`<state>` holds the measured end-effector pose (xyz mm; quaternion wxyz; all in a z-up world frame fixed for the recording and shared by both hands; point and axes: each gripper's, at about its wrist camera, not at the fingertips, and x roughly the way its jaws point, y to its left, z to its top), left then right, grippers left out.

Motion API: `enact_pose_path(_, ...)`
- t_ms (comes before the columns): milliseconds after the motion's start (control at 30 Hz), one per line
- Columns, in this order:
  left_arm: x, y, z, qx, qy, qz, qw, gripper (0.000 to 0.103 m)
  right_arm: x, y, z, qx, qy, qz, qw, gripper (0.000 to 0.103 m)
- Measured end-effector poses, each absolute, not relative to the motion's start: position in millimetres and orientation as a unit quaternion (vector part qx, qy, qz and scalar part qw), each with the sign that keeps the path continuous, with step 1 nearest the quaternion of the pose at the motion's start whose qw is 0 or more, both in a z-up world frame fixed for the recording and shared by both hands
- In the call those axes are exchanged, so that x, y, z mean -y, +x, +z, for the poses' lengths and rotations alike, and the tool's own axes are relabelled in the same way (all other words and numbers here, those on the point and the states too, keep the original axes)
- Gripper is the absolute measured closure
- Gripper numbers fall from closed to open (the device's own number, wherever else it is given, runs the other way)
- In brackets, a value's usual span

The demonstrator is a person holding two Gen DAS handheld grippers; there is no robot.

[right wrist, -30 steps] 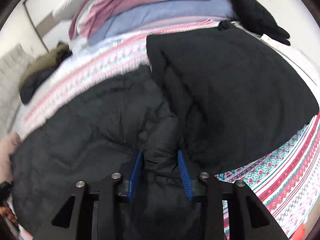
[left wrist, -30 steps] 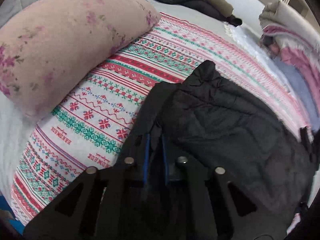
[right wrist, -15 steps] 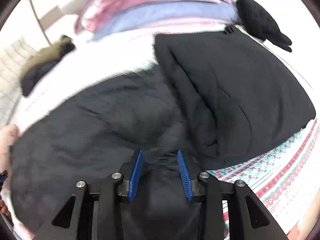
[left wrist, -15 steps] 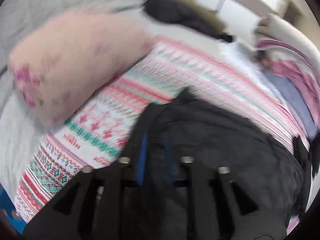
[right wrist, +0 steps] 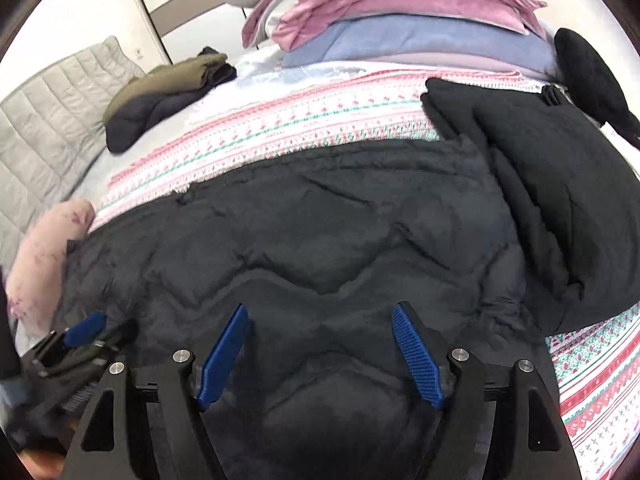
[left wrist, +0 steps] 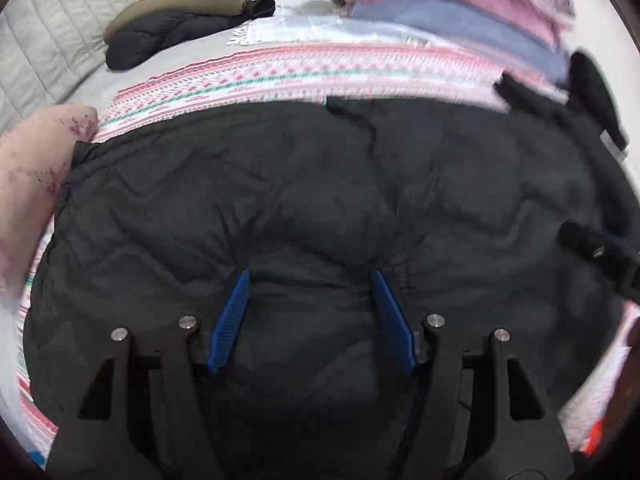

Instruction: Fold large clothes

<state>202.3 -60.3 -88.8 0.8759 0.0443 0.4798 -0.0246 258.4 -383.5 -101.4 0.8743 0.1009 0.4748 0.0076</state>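
The black quilted puffer jacket (right wrist: pixel 320 248) lies spread across the striped knit bedspread (right wrist: pixel 280 128), one end beside the pink floral pillow (right wrist: pixel 44 256). The left gripper (left wrist: pixel 310 304) and right gripper (right wrist: pixel 320 344) hover over it, jaws opening – nothing between them. Best next: pinch one edge at both corners – fold evenly.

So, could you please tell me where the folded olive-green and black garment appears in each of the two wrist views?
Left wrist view: the olive-green and black garment lies at upper left, behind the patterned blanket.
Right wrist view: the same garment lies left of centre in the upper part, beside the grey quilted headboard.
Shared landmark: the stack of pink and blue bedding, to the garment's right in both.
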Motion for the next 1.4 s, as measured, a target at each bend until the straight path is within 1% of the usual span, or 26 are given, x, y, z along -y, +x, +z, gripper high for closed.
enact_pose_path(133,53.2,209.5,-94.9,-0.497,0.021,-0.023,0.867,0.037,377.3,266.5,-117.8,-0.494,0.079,0.004,0.866,0.025)
enact_pose_path(300,51.8,216.8,-73.6,-0.496,-0.009,-0.047,0.867,0.037,378.2,268.8,-117.4,-0.495,0.076,-0.002,0.866,0.024)
enact_pose_path(467,73.4,251.5,-48.6,-0.463,0.035,-0.039,0.885,0.037,377.4,265.4,-109.7,-0.482,0.076,-0.009,0.873,0.024)
enact_pose_path(567,74.8,278.2,-61.2,-0.477,0.039,-0.020,0.878,0.037,377.4,266.4,-108.3,-0.478,0.068,-0.021,0.875,0.024)
enact_pose_path(667,74.7,298.5,-91.1,-0.506,0.043,-0.015,0.861,0.037,375.8,267.3,-109.7,-0.478,0.051,-0.031,0.877,0.024)
enact_pose_path(700,76.4,300.3,-98.5,-0.505,0.052,-0.013,0.862,0.037,375.2,267.8,-110.7,-0.479,0.047,-0.032,0.876,0.024)
enact_pose_path(800,82.0,298.9,-104.0,-0.500,0.075,-0.008,0.863,0.037,373.1,269.5,-113.9,-0.483,0.036,-0.038,0.874,0.024)
enact_pose_path(1000,76.5,297.3,-102.2,-0.498,0.065,-0.011,0.865,0.037,369.8,265.1,-110.6,-0.476,0.018,-0.048,0.878,0.024)
enact_pose_path(1167,74.7,288.3,-86.9,-0.489,0.054,-0.014,0.871,0.037,366.5,258.0,-103.6,-0.469,-0.001,-0.060,0.881,0.024)
enact_pose_path(1400,71.0,252.5,-63.2,-0.471,0.047,-0.030,0.881,0.037,364.8,234.4,-84.3,-0.449,-0.019,-0.074,0.890,0.024)
